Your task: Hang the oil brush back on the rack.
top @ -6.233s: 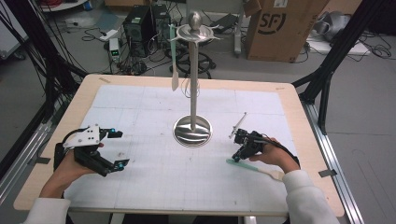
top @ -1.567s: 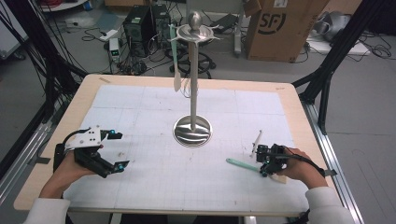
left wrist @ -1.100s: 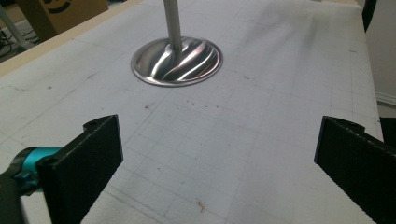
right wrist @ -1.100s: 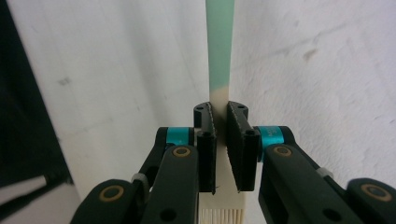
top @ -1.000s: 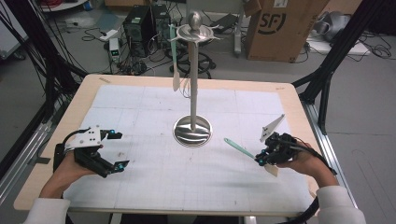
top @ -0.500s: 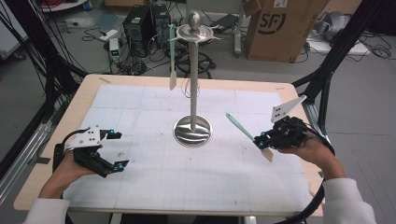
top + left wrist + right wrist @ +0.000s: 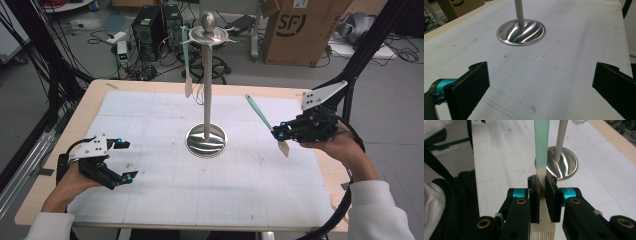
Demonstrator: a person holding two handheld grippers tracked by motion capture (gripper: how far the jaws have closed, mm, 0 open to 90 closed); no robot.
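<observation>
A metal stand (image 7: 206, 80) with a round base (image 7: 206, 141) rises from the middle of the mat, hooks at its top. One green-handled utensil (image 7: 187, 65) hangs from a hook on its left. My right gripper (image 7: 280, 135) is in the air to the right of the stand, shut on a brush (image 7: 257, 112) with a green handle and a cream head; the handle tilts up toward the stand. In the right gripper view the jaws (image 7: 542, 187) pinch the brush (image 7: 541, 142) at its cream neck, with the base (image 7: 566, 162) beyond. My left gripper (image 7: 125, 160) rests open at the mat's left, jaws (image 7: 540, 85) wide apart and nothing between them.
A white gridded mat (image 7: 150, 200) covers the wooden table. Behind the table are a cardboard box (image 7: 300, 30), a computer tower (image 7: 150, 27) and loose cables on the floor. Black frame posts (image 7: 365, 55) stand at both far corners.
My right gripper has lifted the brush off the mat's front right and carried it up and away from the person, its handle now tilting toward the stand. The left gripper has not moved.
</observation>
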